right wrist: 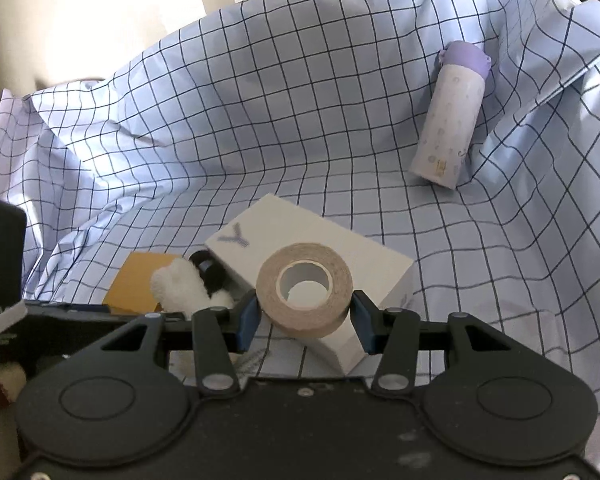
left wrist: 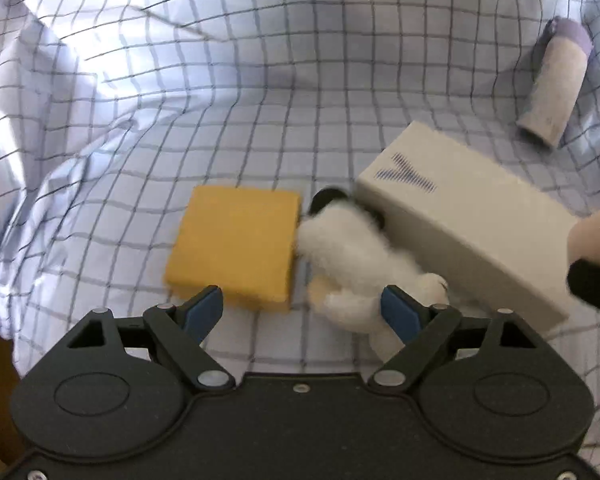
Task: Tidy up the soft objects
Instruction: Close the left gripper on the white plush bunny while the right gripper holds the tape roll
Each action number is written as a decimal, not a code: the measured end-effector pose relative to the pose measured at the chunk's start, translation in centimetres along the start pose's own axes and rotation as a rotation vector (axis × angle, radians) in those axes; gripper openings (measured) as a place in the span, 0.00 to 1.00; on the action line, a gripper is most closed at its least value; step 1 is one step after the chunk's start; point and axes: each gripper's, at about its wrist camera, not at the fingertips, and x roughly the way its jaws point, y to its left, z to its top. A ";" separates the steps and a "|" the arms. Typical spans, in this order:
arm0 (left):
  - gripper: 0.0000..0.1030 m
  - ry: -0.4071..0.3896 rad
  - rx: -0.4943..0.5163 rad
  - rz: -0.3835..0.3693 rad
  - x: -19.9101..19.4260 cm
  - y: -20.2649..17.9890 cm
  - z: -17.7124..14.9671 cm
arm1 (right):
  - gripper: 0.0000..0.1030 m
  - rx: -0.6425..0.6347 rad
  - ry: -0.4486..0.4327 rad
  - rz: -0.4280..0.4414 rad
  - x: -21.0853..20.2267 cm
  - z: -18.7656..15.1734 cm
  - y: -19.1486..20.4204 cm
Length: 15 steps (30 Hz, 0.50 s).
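A white plush toy [left wrist: 352,256] with black ears lies on the checked cloth between a yellow foam block [left wrist: 236,244] and a white box [left wrist: 460,216]. My left gripper [left wrist: 300,312] hangs just in front of them, open, its right finger beside the toy's lower part and nothing pressed between the pads. In the right wrist view my right gripper [right wrist: 306,316] is shut on a beige roll of tape [right wrist: 306,292], held over the white box [right wrist: 292,220]. The plush toy [right wrist: 180,284] and the yellow block [right wrist: 134,280] show to its left. The tape roll [left wrist: 596,236] also appears at the left view's right edge.
A pale blue checked cloth [left wrist: 260,80] covers the whole surface and rises in folds at the back and sides. A white bottle with a purple cap [right wrist: 452,116] lies at the far right, also visible as the bottle [left wrist: 556,84]. A black housing [right wrist: 0,256] stands at the left edge.
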 end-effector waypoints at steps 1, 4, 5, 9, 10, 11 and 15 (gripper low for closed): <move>0.81 0.008 -0.002 0.005 0.0 0.3 -0.3 | 0.47 0.002 0.003 0.003 -0.2 -0.3 0.0; 0.81 0.029 -0.019 0.022 0.0 1.4 -1.2 | 0.47 0.003 0.012 0.003 -0.5 -0.9 -0.1; 0.81 0.033 -0.034 0.021 -0.2 1.8 -1.5 | 0.47 0.003 0.015 0.002 -0.6 -1.1 -0.1; 0.80 0.026 -0.088 -0.014 -1.2 2.6 -2.0 | 0.47 0.005 0.029 -0.003 -0.9 -1.8 -0.5; 0.80 0.020 -0.099 -0.029 -1.5 2.6 -2.1 | 0.47 0.005 0.031 -0.005 -0.9 -2.0 -0.5; 0.80 0.015 -0.103 -0.040 -1.9 2.5 -2.1 | 0.47 0.004 0.034 -0.008 -0.9 -2.2 -0.6; 0.81 -0.006 -0.106 -0.094 -2.6 1.4 -1.6 | 0.47 -0.003 0.038 -0.016 -1.0 -2.6 -0.8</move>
